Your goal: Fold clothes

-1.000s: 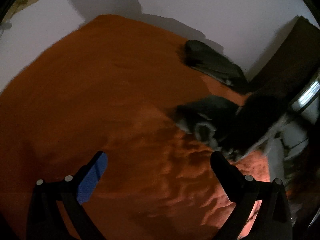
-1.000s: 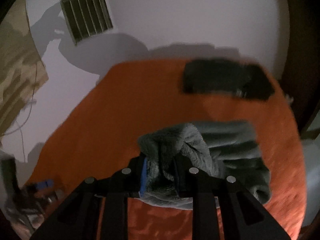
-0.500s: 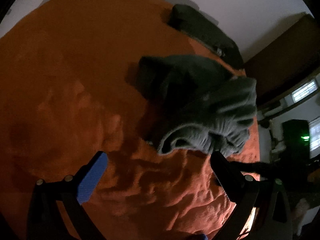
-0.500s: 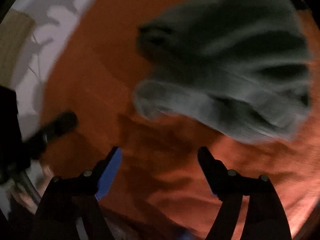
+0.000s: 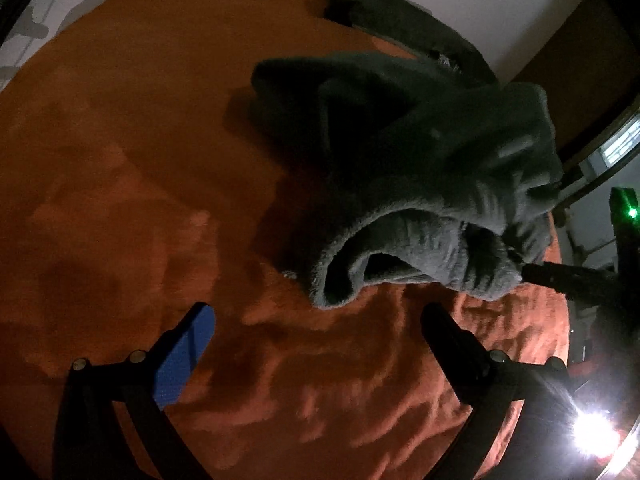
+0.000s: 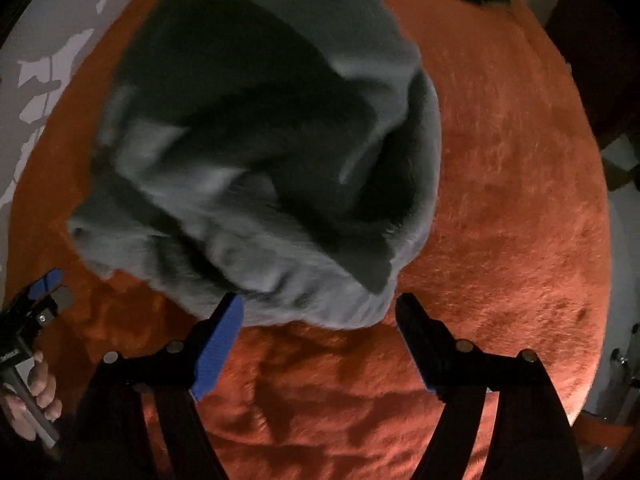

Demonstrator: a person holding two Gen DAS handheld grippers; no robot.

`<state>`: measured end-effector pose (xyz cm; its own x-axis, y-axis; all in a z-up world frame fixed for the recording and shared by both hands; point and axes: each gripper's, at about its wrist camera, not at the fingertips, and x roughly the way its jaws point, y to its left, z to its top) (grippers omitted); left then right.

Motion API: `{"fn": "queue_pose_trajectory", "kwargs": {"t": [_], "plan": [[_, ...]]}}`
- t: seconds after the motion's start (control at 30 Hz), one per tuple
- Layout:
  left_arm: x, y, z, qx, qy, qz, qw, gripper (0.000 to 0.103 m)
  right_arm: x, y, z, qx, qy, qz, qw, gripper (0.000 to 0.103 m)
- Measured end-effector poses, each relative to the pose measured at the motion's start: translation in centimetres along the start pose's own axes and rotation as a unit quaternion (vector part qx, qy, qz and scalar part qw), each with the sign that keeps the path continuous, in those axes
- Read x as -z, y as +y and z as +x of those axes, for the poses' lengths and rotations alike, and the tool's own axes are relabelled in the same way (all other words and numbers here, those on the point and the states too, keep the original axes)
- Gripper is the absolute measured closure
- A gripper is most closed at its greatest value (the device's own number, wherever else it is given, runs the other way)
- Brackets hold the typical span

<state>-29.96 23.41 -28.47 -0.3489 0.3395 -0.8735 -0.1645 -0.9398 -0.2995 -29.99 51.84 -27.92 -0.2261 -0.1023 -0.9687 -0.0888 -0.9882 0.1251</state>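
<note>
- A grey fleece garment point(image 5: 420, 168) is being shown crumpled in a loose heap on an orange plush blanket point(image 5: 120, 208), towards the blanket's right half in the left wrist view; one rolled, open-ended hem is being turned towards the near side.
- In the right wrist view the same garment point(image 6: 256, 168) is being seen blurred and just beyond the fingertips — whether it is fully settled on the blanket point(image 6: 512, 184) cannot be told.
- The right gripper point(image 6: 320, 312) is being held with its jaws wide apart, having just been opening; nothing is being pressed between them, though the garment's near edge is lying just past the tips.
- The left gripper point(image 5: 316, 316) is also being held wide, with only blanket between its fingers, near the garment's hem but apart from it.
- A second dark folded garment point(image 5: 400, 20) is being seen at the far edge of the blanket, against a pale wall point(image 5: 500, 8).
- At the left edge of the right wrist view, a hand point(image 6: 38, 392) is being shown around the left gripper's handle.
</note>
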Motion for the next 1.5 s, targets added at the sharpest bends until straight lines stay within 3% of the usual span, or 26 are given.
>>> {"fn": "queue_pose_trajectory", "kwargs": {"t": [0.17,0.2,0.23,0.27,0.37,0.6,0.67,0.7,0.8,0.87,0.93,1.03,1.07,1.13,1.17,1.2,1.27,1.4,1.5], "plan": [[0.1,0.7,2.4,0.006,-0.014,-0.031,0.9994,0.001,0.0,-1.7,1.6,-0.028,-0.048,0.024,0.998,0.025],[0.0,1.1,2.7,0.012,-0.017,-0.042,0.9989,0.001,0.1,-1.8,1.6,-0.028,-0.058,0.023,0.998,0.030],[0.0,1.4,3.0,0.018,-0.019,-0.053,0.9983,0.001,0.1,-1.9,1.3,-0.027,-0.074,0.020,0.997,0.041],[0.0,1.6,3.1,0.023,-0.019,-0.060,0.9978,0.001,0.1,-1.8,1.0,-0.025,-0.084,0.019,0.996,0.068],[-0.4,2.0,3.4,0.040,-0.019,-0.077,0.9960,0.001,-0.3,-1.3,-0.8,-0.001,-0.107,0.012,0.994,0.079],[-1.0,1.9,2.9,0.048,-0.027,-0.081,0.9952,0.001,-0.5,0.2,-11.4,-0.002,-0.224,0.029,0.974,0.086],[-1.0,1.8,2.6,0.054,-0.029,-0.086,0.9944,0.001,0.1,1.0,-14.9,-0.015,-0.263,0.029,0.964,0.094],[-1.1,1.8,2.5,0.057,-0.030,-0.089,0.9940,0.001,0.5,1.3,-16.9,-0.028,-0.285,0.029,0.958,0.103],[-1.0,1.0,2.3,0.054,-0.030,-0.080,0.9949,0.001,2.4,4.1,-21.7,-0.080,-0.352,0.023,0.932,0.103],[-0.6,0.2,2.4,0.055,-0.025,-0.065,0.9960,0.001,2.7,5.4,-24.5,-0.066,-0.362,-0.004,0.930,0.103],[-0.1,-0.5,2.4,0.042,-0.025,-0.047,0.9977,0.001,2.5,6.0,-25.2,-0.055,-0.340,-0.020,0.939,0.103],[0.3,-0.7,2.3,0.033,-0.027,-0.032,0.9986,0.001,1.4,4.5,-23.1,-0.060,-0.287,0.006,0.956,0.100],[0.3,-0.6,2.1,0.029,-0.028,-0.028,0.9988,0.001,0.6,3.7,-22.1,-0.062,-0.270,0.017,0.961,0.092],[0.0,-0.3,2.0,0.022,-0.033,-0.025,0.9989,0.001,-0.3,1.9,-18.9,-0.064,-0.234,0.042,0.969,0.055],[-0.3,-0.1,2.1,0.021,-0.034,-0.027,0.9988,0.001,0.0,1.0,-16.6,-0.061,-0.217,0.055,0.973,0.030],[-0.6,0.2,2.1,0.022,-0.035,-0.030,0.9987,0.001,0.4,0.1,-14.3,-0.058,-0.199,0.068,0.976,0.024],[-0.7,0.8,2.3,0.023,-0.032,-0.035,0.9986,0.001,0.8,-2.1,-10.0,-0.054,-0.154,0.110,0.980,0.024],[-0.9,1.4,3.9,0.019,-0.017,-0.044,0.9987,0.001,1.1,-6.1,-1.9,-0.065,-0.019,0.173,0.983,0.023],[-0.4,1.6,5.2,0.028,0.001,-0.052,0.9982,0.001,2.0,-8.3,2.0,-0.060,0.007,0.200,0.978,0.023]]}}
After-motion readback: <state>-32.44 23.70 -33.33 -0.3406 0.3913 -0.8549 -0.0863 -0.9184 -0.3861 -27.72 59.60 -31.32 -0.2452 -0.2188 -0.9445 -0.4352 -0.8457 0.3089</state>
